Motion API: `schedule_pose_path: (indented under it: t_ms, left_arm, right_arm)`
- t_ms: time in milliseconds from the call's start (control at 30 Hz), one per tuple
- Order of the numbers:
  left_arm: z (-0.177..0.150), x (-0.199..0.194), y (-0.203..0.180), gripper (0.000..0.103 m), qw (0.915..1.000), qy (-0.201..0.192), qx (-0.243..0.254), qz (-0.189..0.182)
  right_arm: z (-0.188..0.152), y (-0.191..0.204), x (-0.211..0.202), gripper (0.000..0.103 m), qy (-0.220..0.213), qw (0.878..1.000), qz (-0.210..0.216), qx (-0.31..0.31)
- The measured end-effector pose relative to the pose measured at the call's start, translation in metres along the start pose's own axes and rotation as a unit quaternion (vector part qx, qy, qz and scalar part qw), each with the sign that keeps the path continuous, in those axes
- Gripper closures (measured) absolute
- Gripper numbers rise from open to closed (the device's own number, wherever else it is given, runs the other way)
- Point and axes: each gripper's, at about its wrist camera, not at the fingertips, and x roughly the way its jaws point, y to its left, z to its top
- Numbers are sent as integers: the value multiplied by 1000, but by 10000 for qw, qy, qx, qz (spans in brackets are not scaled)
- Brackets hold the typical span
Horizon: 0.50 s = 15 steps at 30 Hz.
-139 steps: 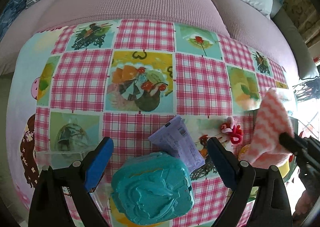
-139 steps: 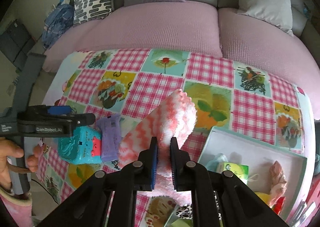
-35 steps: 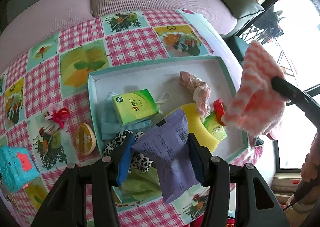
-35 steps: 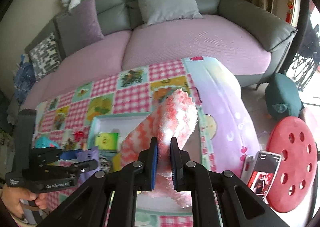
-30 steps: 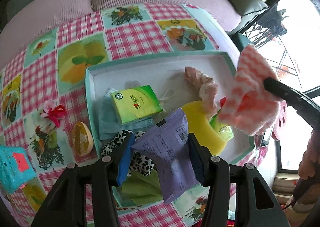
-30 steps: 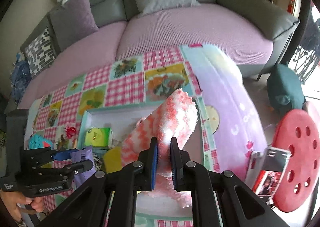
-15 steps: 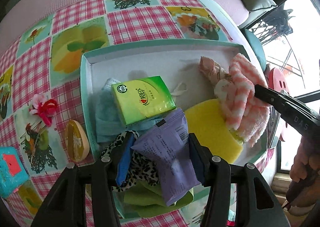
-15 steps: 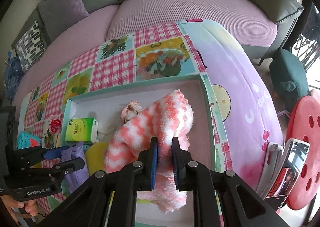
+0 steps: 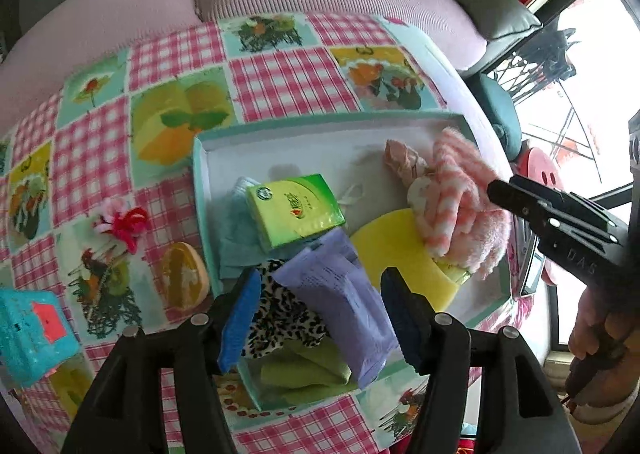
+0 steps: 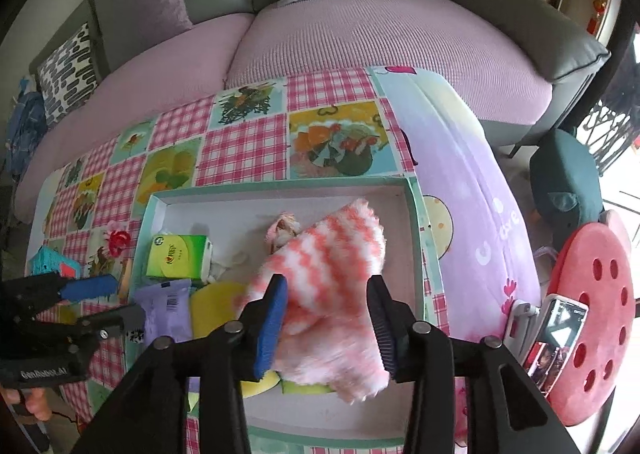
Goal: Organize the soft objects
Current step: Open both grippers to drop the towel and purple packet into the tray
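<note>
**A:** Right gripper [image 10: 326, 318] is over the tray [image 10: 416, 254] now, and its jaws have just been opening. The pink-and-white fluffy cloth [image 10: 332, 266] lies between them, and the pads look clear of it on both sides.

**B:** So the cloth is down inside the tray?

**A:** It is, draped at the tray's right end, partly over the yellow sponge [image 9: 396, 246] and touching a small peach-coloured bundle [image 9: 404, 162]. Its near edge is blurred.

**B:** And the left side?

**A:** Left gripper [image 9: 320, 302] hangs over the tray's near-left corner. Its jaws have just been opening too. The purple packet [image 9: 340, 294] sits between the fingers; it no longer looks pinched, with a gap showing at the right pad.

**B:** What is under that packet?

**A:** A leopard-print cloth [image 9: 280, 314] and a folded green one [image 9: 304, 370]. Just beyond them, a green tissue pack [image 9: 296, 210] rests on a pale blue cloth [image 9: 236, 230].

**B:** Anything outside the tray?

**A:** On the checked tablecloth [image 9: 280, 78], to the left: a red-and-pink hair tie [image 9: 124, 222], an orange half-fruit shape [image 9: 184, 282], and a teal box [image 9: 32, 334] at the edge.
</note>
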Motion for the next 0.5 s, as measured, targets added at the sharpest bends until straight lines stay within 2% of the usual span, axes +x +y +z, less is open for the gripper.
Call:
schedule_pose_path:
  t_ms: [300, 433, 467, 500]
  left_arm:
    - [-3, -16, 16, 38, 9990, -215, -194, 340]
    - [-3, -18, 33, 38, 9978, -284, -373, 463]
    - [-3, -18, 38, 36, 9973, -309, -428, 507]
    - [-3, -19, 45, 28, 9965, -345, -506, 571]
  right_arm:
    - [-2, 18, -8, 50, -16, 9996, -53, -262]
    - [-2, 30, -7, 41, 6, 9992, -1, -389]
    - [-2, 35, -7, 39, 16, 9990, 35, -436]
    - [-2, 39, -6, 31, 20, 9989, 63, -466]
